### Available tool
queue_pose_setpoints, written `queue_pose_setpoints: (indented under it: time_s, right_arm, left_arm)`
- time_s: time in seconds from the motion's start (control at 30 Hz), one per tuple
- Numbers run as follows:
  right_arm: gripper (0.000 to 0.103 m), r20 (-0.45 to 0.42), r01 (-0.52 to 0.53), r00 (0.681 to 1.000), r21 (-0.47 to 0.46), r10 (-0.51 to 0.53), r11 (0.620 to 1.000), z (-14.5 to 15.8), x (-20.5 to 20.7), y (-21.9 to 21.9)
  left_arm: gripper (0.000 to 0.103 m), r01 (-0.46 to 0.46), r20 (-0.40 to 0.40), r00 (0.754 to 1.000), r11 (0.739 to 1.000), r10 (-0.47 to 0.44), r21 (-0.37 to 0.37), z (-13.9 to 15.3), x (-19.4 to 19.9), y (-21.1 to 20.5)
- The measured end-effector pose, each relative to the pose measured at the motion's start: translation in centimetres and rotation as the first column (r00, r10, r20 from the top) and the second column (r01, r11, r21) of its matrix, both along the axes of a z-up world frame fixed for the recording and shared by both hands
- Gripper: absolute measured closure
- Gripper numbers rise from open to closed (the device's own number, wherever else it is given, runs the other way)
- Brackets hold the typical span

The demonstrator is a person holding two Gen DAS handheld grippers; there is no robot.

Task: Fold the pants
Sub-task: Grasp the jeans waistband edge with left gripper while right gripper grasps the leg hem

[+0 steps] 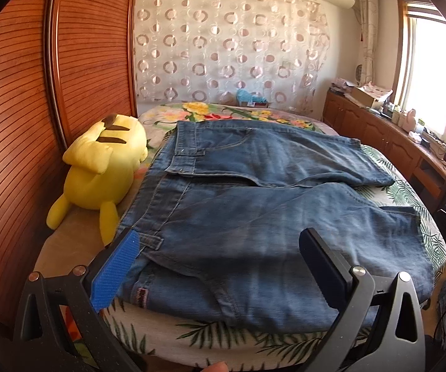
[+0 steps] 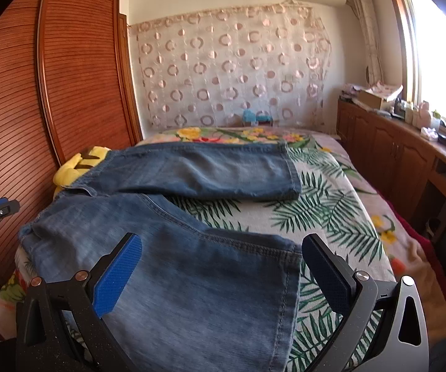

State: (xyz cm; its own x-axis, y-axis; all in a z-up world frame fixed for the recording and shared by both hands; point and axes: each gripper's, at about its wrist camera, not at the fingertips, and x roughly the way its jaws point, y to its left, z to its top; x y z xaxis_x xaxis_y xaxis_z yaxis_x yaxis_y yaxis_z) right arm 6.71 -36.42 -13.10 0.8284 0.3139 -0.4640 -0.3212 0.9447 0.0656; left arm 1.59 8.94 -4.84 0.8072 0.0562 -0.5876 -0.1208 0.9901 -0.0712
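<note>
Blue jeans (image 1: 254, 204) lie flat on the bed (image 2: 331, 204), over a palm-leaf and flower print cover, waistband toward the wardrobe side, both legs spread apart toward the window side. Left gripper (image 1: 220, 248) hovers at the near edge over the waist and hip area, jaws wide, nothing between them; the blue pad (image 1: 116, 269) sits just above the belt-loop corner. Right gripper (image 2: 221, 254) is over the hem of the nearer leg (image 2: 192, 279), jaws wide too, denim under the gap but not pinched. The farther leg (image 2: 210, 170) lies separate, print cover showing between the two. A yellow plush toy (image 1: 105, 167) lies beside the waistband, against the slatted wooden wardrobe (image 1: 21, 108). Circle-pattern curtain (image 2: 232, 68) hangs behind the bed head. Wooden cabinets (image 2: 387, 145) run under the bright window (image 2: 439, 55), cluttered on top.
</note>
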Motion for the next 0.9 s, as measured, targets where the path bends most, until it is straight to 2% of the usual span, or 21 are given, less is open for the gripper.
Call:
queue_pose_setpoints:
  time_s: [0.27,0.43,0.53,0.6,0.67,0.8,0.9]
  right_arm:
    - [0.000,-0.074,0.031,0.997,-0.031,-0.034,0.999,-0.6,0.7,-0.6]
    - [0.000,-0.111,0.053,0.992,-0.039,-0.057,0.998,-0.7,0.2,-1.3]
    - [0.000,-0.123,0.059,0.990,-0.049,-0.065,0.997,-0.7,-0.4,-1.4]
    - [0.000,-0.134,0.064,0.989,-0.056,-0.071,0.996,-0.7,-0.5,-1.4]
    - [0.000,-0.146,0.068,0.986,-0.066,-0.077,0.995,-0.7,-0.8,-1.4]
    - [0.000,-0.162,0.073,0.983,-0.056,-0.081,0.996,-0.3,-1.0,-1.3]
    - [0.000,-0.166,0.071,0.983,-0.057,-0.080,0.996,0.0,-1.4,-1.3]
  left_arm:
    - [0.000,-0.002,-0.034,0.999,1.000,0.002,-0.002,-1.4,0.2,1.9]
    - [0.005,-0.004,-0.059,0.998,1.000,0.003,-0.012,-2.7,0.1,3.4]
    - [0.012,-0.013,-0.077,0.997,1.000,0.011,-0.017,-3.9,-0.1,4.4]
    - [0.021,-0.032,-0.100,0.995,0.999,0.030,-0.027,-5.0,-0.1,5.3]
    - [0.036,-0.053,-0.123,0.991,0.997,0.047,-0.053,-5.8,-0.2,6.2]
    - [0.041,-0.066,-0.124,0.991,0.993,0.054,-0.095,-6.8,-0.8,7.2]
    - [0.045,-0.073,-0.126,0.990,0.993,0.061,-0.093,-6.7,-0.9,7.3]
